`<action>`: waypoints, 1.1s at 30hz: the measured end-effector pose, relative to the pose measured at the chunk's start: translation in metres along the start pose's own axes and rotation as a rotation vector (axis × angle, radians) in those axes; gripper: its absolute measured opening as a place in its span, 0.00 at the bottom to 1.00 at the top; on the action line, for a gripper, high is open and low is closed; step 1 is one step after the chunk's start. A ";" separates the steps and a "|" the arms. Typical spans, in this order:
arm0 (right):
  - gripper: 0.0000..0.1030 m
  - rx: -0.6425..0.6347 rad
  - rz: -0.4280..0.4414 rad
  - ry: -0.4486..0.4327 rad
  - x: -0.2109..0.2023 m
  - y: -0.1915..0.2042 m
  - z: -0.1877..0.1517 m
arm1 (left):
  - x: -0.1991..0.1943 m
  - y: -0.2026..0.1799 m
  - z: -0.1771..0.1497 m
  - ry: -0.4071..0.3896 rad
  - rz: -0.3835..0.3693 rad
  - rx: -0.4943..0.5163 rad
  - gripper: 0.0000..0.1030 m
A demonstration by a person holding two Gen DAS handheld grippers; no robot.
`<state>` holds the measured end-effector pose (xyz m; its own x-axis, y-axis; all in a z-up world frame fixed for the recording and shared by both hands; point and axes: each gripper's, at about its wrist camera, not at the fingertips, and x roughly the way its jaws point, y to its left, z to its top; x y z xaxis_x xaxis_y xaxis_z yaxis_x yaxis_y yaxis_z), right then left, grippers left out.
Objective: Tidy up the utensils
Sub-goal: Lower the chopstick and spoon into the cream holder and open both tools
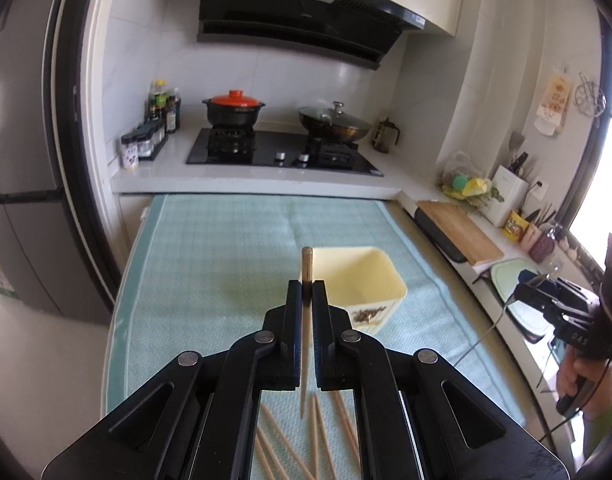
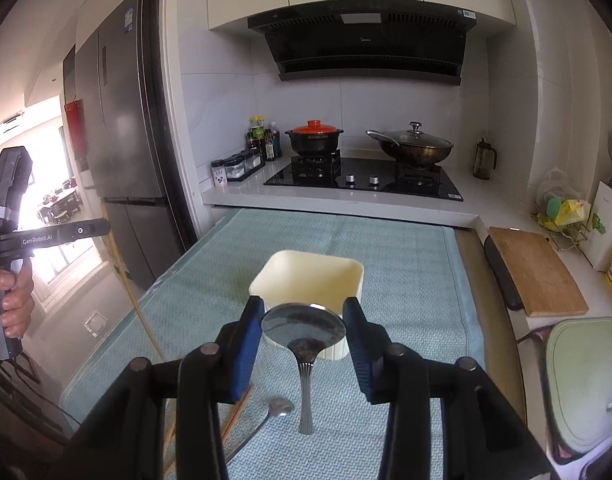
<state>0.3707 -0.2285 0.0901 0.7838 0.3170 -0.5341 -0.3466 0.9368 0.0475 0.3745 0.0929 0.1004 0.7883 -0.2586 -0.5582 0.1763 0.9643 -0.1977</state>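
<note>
My left gripper [image 1: 306,286] is shut on a wooden chopstick [image 1: 305,320], which stands nearly upright between the pads above the teal mat [image 1: 226,248]. Several more chopsticks [image 1: 318,436] lie on the mat under the gripper. Just beyond stands a cream square container [image 1: 362,280], seen again in the right wrist view as the container [image 2: 310,276]. My right gripper [image 2: 304,322] is shut on the bowl of a metal spoon [image 2: 302,328], its handle hanging down. A second spoon [image 2: 280,406] lies on the mat below. The other gripper shows at the far right [image 1: 546,300] and far left [image 2: 66,232].
A stove [image 2: 366,180] with a red-lidded pot [image 2: 314,138] and a wok [image 2: 412,146] sits beyond the mat. Spice jars [image 2: 238,166] stand left of it. A wooden cutting board [image 2: 534,268] and a green board [image 2: 586,380] lie on the right counter. A fridge [image 2: 122,120] stands left.
</note>
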 end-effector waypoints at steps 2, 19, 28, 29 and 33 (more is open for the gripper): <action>0.40 0.021 -0.003 -0.018 0.006 -0.006 0.024 | 0.006 -0.008 0.025 -0.024 -0.001 0.005 0.02; 0.40 0.135 -0.036 0.031 0.188 -0.039 0.071 | 0.188 -0.056 0.082 0.039 0.041 -0.016 0.02; 0.40 0.119 -0.085 0.120 0.252 -0.052 0.046 | 0.270 -0.030 0.051 0.101 0.110 -0.091 0.02; 0.40 0.120 -0.089 0.121 0.255 -0.053 0.046 | 0.273 -0.029 0.050 0.097 0.118 -0.087 0.02; 0.40 0.142 -0.095 0.140 0.267 -0.062 0.044 | 0.283 -0.024 0.053 0.111 0.125 -0.082 0.04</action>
<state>0.6239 -0.1957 -0.0179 0.7265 0.2121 -0.6537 -0.1906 0.9760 0.1049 0.6247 0.0000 -0.0106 0.7304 -0.1458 -0.6673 0.0285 0.9826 -0.1835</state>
